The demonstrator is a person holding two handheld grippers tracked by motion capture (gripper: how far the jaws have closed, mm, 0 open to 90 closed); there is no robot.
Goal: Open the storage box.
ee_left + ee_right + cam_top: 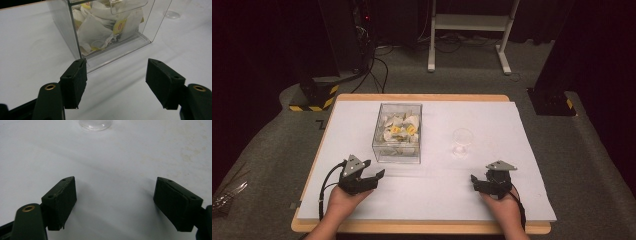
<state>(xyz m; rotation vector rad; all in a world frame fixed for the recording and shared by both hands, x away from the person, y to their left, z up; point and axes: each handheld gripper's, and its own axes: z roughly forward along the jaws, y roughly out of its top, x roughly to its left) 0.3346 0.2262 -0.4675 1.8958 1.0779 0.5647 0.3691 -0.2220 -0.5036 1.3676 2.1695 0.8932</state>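
While both hands rest at the near edge of the white table (512, 200), the left gripper (371, 176) and the right gripper (482, 181) each stand with jaws spread wide and nothing between them. From the left gripper, the clear box (397, 132) of tea bags (399, 131) lies at about one o'clock, near but apart; its near wall sits just beyond the jaw tips in the left gripper view. The small glass (462, 142) stands at roughly eleven o'clock from the right gripper, well apart from the box.

This looks like the start: no bag is picked and the glass appears empty. The next move likely calls for one gripper to come over the box's open top and pinch a single bag, perhaps with the other steadying the box.

How the bags' strings tangle is hard to make out through the walls, and the right gripper view cuts the glass off at the frame's top edge.
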